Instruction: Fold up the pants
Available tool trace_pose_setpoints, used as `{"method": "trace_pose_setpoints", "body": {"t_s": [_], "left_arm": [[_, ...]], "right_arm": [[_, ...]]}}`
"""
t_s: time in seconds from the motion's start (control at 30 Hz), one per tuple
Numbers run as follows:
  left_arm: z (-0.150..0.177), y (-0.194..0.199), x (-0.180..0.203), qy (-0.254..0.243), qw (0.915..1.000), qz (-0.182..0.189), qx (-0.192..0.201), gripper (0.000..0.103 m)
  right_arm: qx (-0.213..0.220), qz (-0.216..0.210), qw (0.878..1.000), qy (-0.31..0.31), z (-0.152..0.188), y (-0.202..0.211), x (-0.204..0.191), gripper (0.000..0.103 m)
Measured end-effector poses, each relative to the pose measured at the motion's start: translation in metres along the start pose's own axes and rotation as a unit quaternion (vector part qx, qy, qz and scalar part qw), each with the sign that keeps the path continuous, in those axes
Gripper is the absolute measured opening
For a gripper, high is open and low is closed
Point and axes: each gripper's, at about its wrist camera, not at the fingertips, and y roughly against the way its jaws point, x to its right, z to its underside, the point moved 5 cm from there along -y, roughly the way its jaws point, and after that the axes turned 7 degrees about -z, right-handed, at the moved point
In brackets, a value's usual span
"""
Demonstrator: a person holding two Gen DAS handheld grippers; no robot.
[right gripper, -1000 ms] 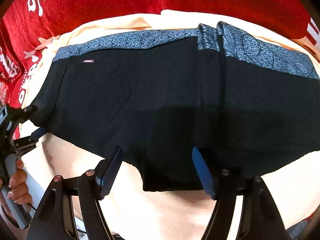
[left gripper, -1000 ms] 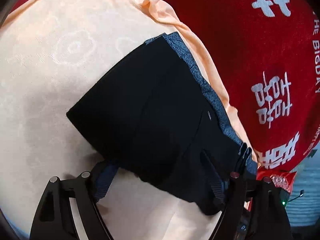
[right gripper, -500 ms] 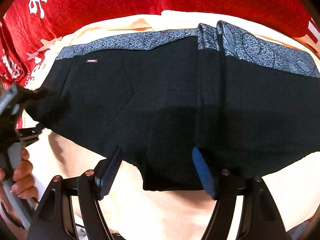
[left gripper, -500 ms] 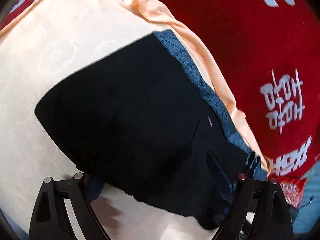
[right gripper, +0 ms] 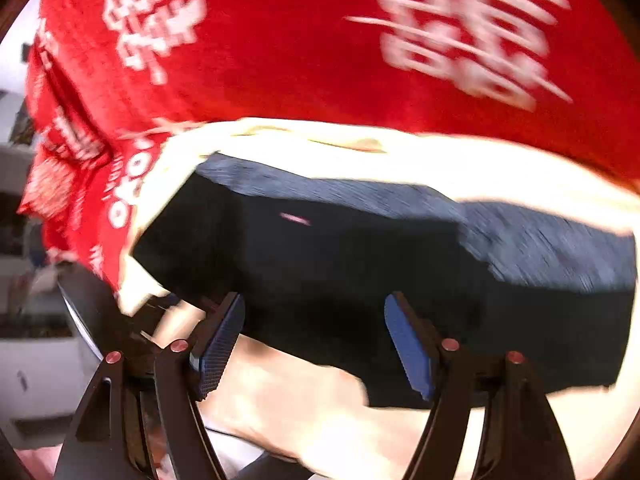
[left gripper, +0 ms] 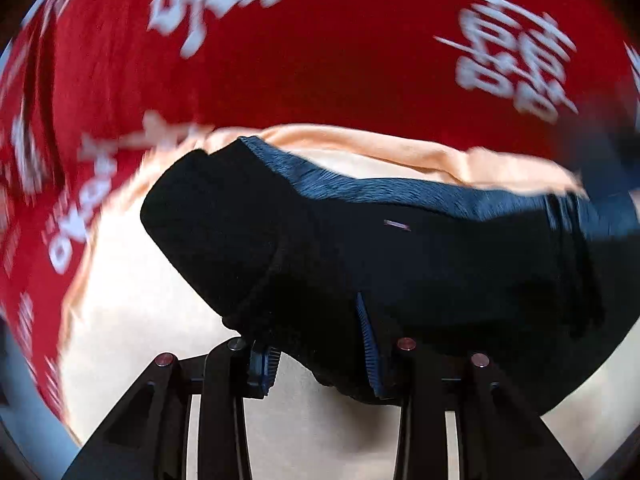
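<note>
The black pants (left gripper: pixel 360 248) with a grey-blue patterned waistband (left gripper: pixel 360 188) lie folded on a peach cloth (left gripper: pixel 120 300). My left gripper (left gripper: pixel 316 344) stands at their near left edge, jaws apart, with dark fabric bunched between the blue pads. In the right wrist view the pants (right gripper: pixel 360 264) lie across the middle. My right gripper (right gripper: pixel 316 340) is open at their near edge, with the hem between its pads (right gripper: pixel 408 340). Both views are blurred.
A red blanket (left gripper: pixel 320 60) with white characters covers the far side and the left (right gripper: pixel 280 40). The peach cloth's near edge (right gripper: pixel 280 400) drops off at the lower left of the right wrist view, with grey furniture (right gripper: pixel 32 340) beyond.
Both grippers have swung and moved; both views now face the red blanket. The left gripper has turned from the pants' side towards their near edge. The right gripper has shifted left along the hem.
</note>
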Motion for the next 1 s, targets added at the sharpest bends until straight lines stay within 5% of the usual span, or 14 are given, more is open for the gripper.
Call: {"method": "trace_pose_setpoints", "body": {"t_s": [0.13, 0.37, 0.57, 0.6, 0.67, 0.83, 1.0], "left_arm": [[0.003, 0.001, 0.0, -0.029, 0.9995, -0.007, 0.009, 0.036], [0.005, 0.009, 0.014, -0.066, 0.9972, -0.016, 0.03, 0.036], [0.005, 0.011, 0.017, -0.071, 0.9968, -0.018, 0.031, 0.036], [0.004, 0.012, 0.018, -0.071, 0.9969, -0.017, 0.029, 0.036], [0.001, 0.014, 0.022, -0.068, 0.9974, -0.011, 0.019, 0.036], [-0.013, 0.048, 0.045, -0.088, 0.9944, -0.005, 0.058, 0.036], [-0.034, 0.097, 0.087, -0.101, 0.9905, 0.015, 0.092, 0.036]], "right_arm": [[-0.086, -0.023, 0.995, 0.052, -0.042, -0.036, -0.055, 0.081], [-0.217, -0.006, 0.969, 0.122, -0.059, -0.119, -0.124, 0.082], [-0.29, 0.05, 0.943, 0.158, -0.048, -0.165, -0.128, 0.079], [-0.292, 0.062, 0.941, 0.161, -0.046, -0.166, -0.123, 0.048], [-0.279, 0.058, 0.947, 0.147, -0.046, -0.159, -0.114, 0.022], [-0.188, -0.007, 0.976, 0.108, -0.046, -0.097, -0.086, 0.018], [-0.109, -0.084, 0.988, 0.068, -0.036, -0.017, -0.044, 0.018]]}}
